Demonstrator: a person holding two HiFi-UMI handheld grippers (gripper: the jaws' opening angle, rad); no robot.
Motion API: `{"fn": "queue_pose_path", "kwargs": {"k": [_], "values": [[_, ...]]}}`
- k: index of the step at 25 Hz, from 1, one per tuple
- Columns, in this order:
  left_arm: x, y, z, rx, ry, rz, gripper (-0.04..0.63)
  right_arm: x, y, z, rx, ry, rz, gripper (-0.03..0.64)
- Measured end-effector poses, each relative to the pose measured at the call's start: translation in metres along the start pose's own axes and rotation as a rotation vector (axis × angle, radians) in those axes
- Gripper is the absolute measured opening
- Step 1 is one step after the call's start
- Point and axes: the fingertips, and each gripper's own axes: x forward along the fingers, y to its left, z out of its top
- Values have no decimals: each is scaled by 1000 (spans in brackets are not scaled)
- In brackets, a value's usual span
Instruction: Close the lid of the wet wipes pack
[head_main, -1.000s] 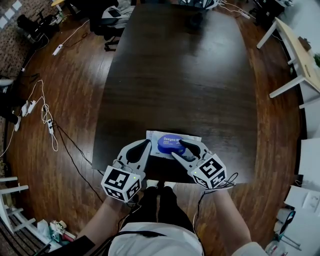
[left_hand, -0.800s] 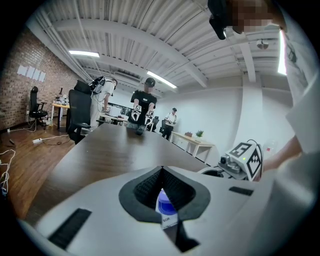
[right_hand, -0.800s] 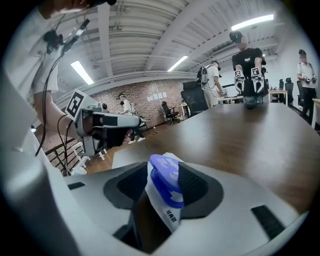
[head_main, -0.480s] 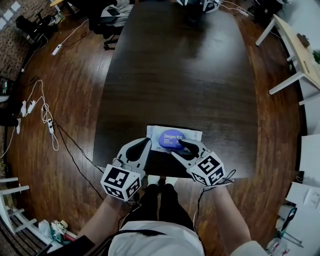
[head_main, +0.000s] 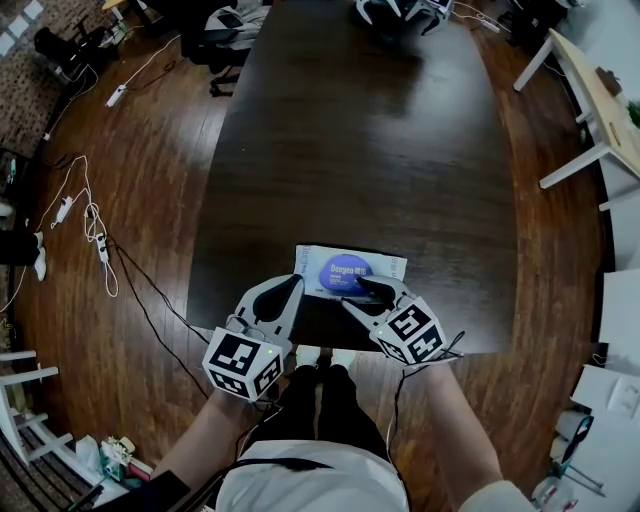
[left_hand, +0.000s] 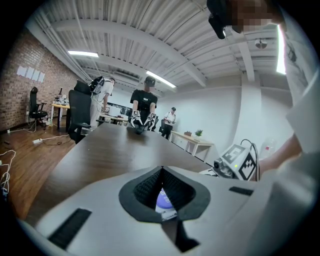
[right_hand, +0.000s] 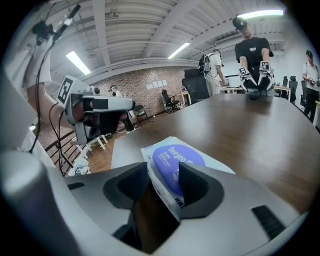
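Open and reaching, the right tongs (head_main: 362, 296) show in the head view with their jaws apart over the near edge of the wet wipes pack (head_main: 392, 268). The left tongs (head_main: 291, 287) are closed and empty, just beside the pack's near left corner. The pack lies flat on the table (head_main: 350, 150), straight ahead of both tongs, with its long axis running left to right across them. Its blue oval lid (head_main: 345, 270) sits mid-pack and looks nearly flat. The right hand is plainly the nearer one.

Left gripper view: the jaws meet at their tips on nothing, and a sliver of the pack (left_hand: 164, 202) shows through the hollow behind them.

Right gripper view: the jaws stand apart with the pack's near corner (right_hand: 161, 187) between them and one jaw over the lid's (right_hand: 177, 157) near rim. Whether it presses there I cannot tell. No wipe pokes out, and the pack's contents are hidden. A downward push on that rim, I judge, would seat the lid.
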Motion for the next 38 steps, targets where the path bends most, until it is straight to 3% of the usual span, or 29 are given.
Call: {"fn": "queue_pose_path", "kwargs": {"k": [8, 23, 28, 38], "values": [[-4, 2, 4, 5, -9, 5, 2, 14, -3, -21, -4, 70, 18, 209], [-8, 3, 5, 8, -14, 0, 2, 14, -1, -9, -3, 165, -15, 219], [-14, 4, 9, 15, -27, -3, 2, 18, -2, -17, 14, 83, 4, 218], [-32, -6, 39, 46, -74, -19, 2, -24, 25, 46, 49, -97, -23, 218]]}}
